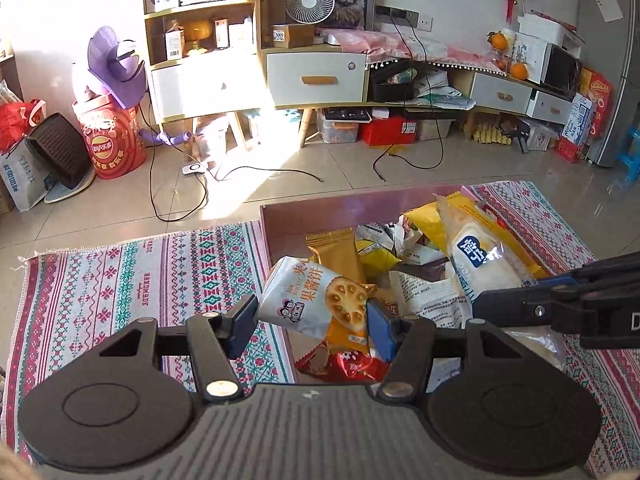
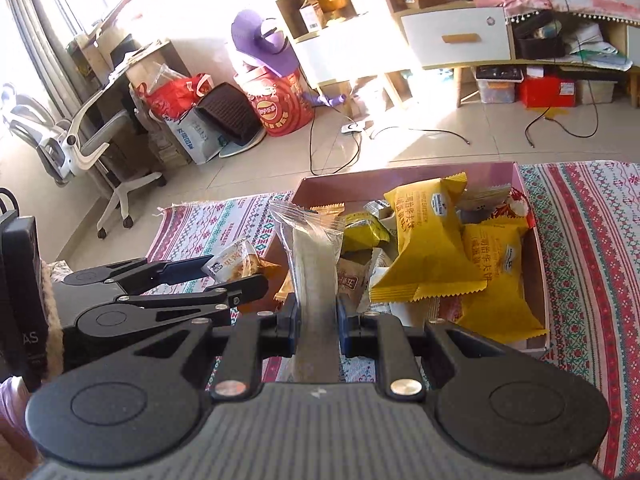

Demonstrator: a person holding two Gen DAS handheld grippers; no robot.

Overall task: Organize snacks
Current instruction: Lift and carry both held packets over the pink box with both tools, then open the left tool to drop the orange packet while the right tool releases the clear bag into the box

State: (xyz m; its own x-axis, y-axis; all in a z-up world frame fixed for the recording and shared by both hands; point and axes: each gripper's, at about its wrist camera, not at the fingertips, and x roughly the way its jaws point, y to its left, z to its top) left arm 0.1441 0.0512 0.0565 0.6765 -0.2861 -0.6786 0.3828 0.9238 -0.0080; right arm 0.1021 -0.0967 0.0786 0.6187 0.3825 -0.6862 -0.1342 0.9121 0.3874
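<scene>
A pink box [image 1: 276, 220] full of wrapped snacks sits on a patterned cloth; it also shows in the right wrist view [image 2: 532, 176]. My left gripper [image 1: 310, 318] is shut on a white and orange biscuit packet [image 1: 316, 300], held over the box's left edge; the packet shows in the right wrist view [image 2: 236, 264]. My right gripper [image 2: 318, 316] is shut on a long clear-wrapped white bun [image 2: 314, 256], held at the box's near left corner. The bun [image 1: 480, 256] and right gripper [image 1: 516, 304] show at the right of the left wrist view. Yellow packets [image 2: 428, 236] lie in the box.
The patterned cloth [image 1: 120, 284] spreads left and right of the box. Beyond it is tiled floor with cables [image 1: 180, 200], a red snack bucket [image 1: 112, 144], shelves and drawers [image 1: 316, 76], and an office chair [image 2: 92, 148] at the left.
</scene>
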